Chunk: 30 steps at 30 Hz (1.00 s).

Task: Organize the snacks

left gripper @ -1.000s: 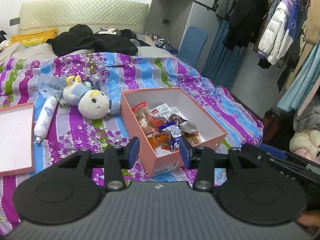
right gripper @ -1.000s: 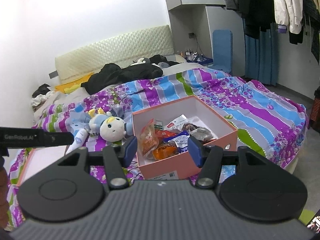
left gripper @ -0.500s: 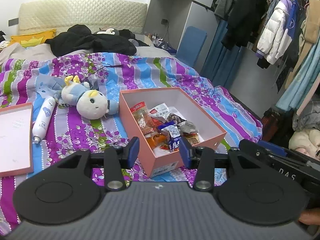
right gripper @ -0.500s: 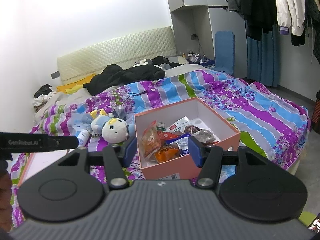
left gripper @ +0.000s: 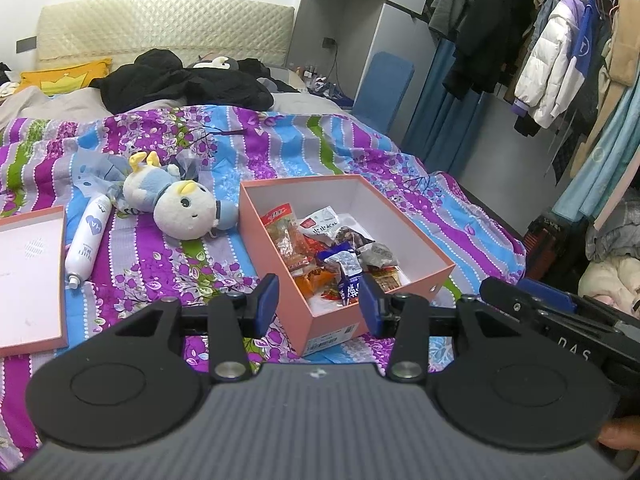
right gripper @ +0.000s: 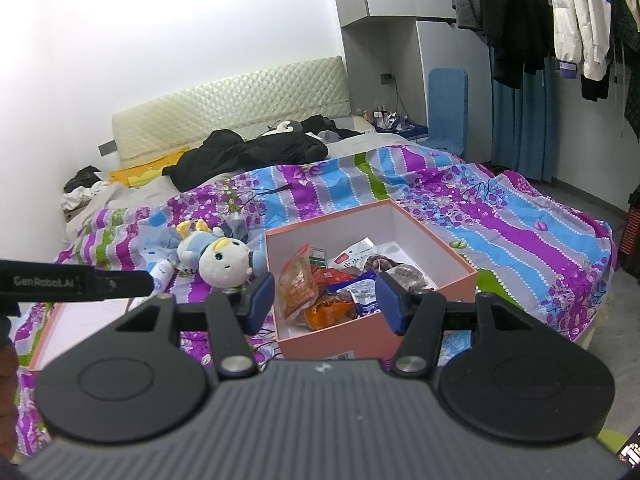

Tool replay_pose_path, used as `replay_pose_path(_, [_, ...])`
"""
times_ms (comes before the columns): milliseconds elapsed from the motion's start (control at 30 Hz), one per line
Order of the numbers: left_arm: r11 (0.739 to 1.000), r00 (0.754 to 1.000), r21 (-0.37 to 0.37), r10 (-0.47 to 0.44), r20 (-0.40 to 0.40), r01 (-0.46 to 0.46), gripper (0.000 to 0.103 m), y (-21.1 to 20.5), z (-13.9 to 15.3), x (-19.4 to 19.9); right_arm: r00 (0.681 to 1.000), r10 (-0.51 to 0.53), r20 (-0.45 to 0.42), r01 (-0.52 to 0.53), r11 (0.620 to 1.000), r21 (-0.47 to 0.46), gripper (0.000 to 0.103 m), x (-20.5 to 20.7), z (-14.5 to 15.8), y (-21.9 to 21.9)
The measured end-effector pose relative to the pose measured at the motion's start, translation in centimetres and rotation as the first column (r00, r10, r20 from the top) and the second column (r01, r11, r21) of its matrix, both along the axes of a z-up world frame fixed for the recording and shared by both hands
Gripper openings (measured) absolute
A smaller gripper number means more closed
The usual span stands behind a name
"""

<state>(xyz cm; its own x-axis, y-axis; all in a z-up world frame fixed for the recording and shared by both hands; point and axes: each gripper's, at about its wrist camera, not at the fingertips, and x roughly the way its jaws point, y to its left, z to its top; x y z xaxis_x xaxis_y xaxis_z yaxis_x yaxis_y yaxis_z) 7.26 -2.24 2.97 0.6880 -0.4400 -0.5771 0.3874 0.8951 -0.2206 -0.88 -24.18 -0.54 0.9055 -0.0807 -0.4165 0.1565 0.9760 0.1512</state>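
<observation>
An open pink box (left gripper: 420, 280) sits on the striped bedspread and holds several snack packets (left gripper: 332, 252). It also shows in the right wrist view (right gripper: 460, 280) with the snack packets (right gripper: 320, 292) inside. My left gripper (left gripper: 318, 306) is open and empty, held above and short of the box's near corner. My right gripper (right gripper: 326, 300) is open and empty, held in front of the box's near wall. The box lid (left gripper: 28, 276) lies flat on the bed at the left.
A plush doll (left gripper: 176, 204) and a white bottle (left gripper: 86, 240) lie left of the box. Dark clothes (left gripper: 180, 80) are piled near the headboard. Hanging coats (left gripper: 552, 64) and the bed's edge are at the right. The other gripper's body (right gripper: 72, 282) shows at left.
Both grippers have drifted slightly; the box sits a little differently in each view. Jaws stay open and nothing was picked up.
</observation>
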Motion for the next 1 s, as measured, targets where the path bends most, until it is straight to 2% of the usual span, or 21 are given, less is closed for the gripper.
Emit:
replay_pose_path(367, [1.000, 1.000, -0.002, -0.002, 0.000, 0.002, 0.052, 0.0, -0.1, 0.1, 1.000, 0.003, -0.009, -0.003, 1.000, -0.002, 0.058, 0.1, -0.4, 0.2])
replay_pose_path(500, [1.000, 1.000, -0.007, -0.003, 0.005, 0.003, 0.063, 0.0, -0.1, 0.2, 1.000, -0.003, -0.011, 0.003, 1.000, 0.003, 0.058, 0.1, -0.3, 0.1])
replay_pose_path(633, [1.000, 1.000, -0.019, -0.015, 0.003, 0.015, 0.069, 0.0, -0.3, 0.4, 1.000, -0.027, -0.011, 0.027, 1.000, 0.003, 0.059, 0.2, -0.3, -0.1])
replay_pose_path(700, [1.000, 1.000, -0.018, -0.017, 0.004, 0.017, 0.073, 0.0, -0.3, 0.5, 0.999, -0.036, -0.011, 0.036, 0.999, 0.007, 0.064, 0.1, -0.4, -0.4])
replay_pose_path(800, [1.000, 1.000, -0.008, -0.015, 0.018, 0.015, 0.087, -0.1, -0.3, 0.6, 0.998, -0.065, -0.002, 0.065, 0.998, 0.005, 0.070, 0.1, -0.4, -0.6])
replay_pose_path(833, [1.000, 1.000, -0.011, -0.012, 0.025, 0.012, 0.094, -0.1, -0.1, 0.6, 0.997, -0.076, 0.004, 0.076, 0.997, 0.003, 0.086, 0.0, -0.4, -0.7])
replay_pose_path(867, [1.000, 1.000, -0.009, -0.007, 0.029, 0.007, 0.096, -0.1, 0.0, 0.6, 0.997, -0.082, 0.014, 0.082, 0.997, 0.008, 0.097, -0.1, -0.4, -0.9])
replay_pose_path(900, [1.000, 0.999, 0.000, -0.002, 0.033, 0.002, 0.098, -0.1, 0.0, 0.6, 0.996, -0.087, 0.019, 0.087, 0.996, 0.014, 0.101, -0.1, -0.5, -1.0])
replay_pose_path(1000, [1.000, 0.999, 0.027, 0.001, 0.036, -0.002, 0.099, -0.4, 0.0, 0.9, 0.995, -0.097, 0.015, 0.096, 0.995, 0.033, 0.103, -0.1, -0.6, -1.6])
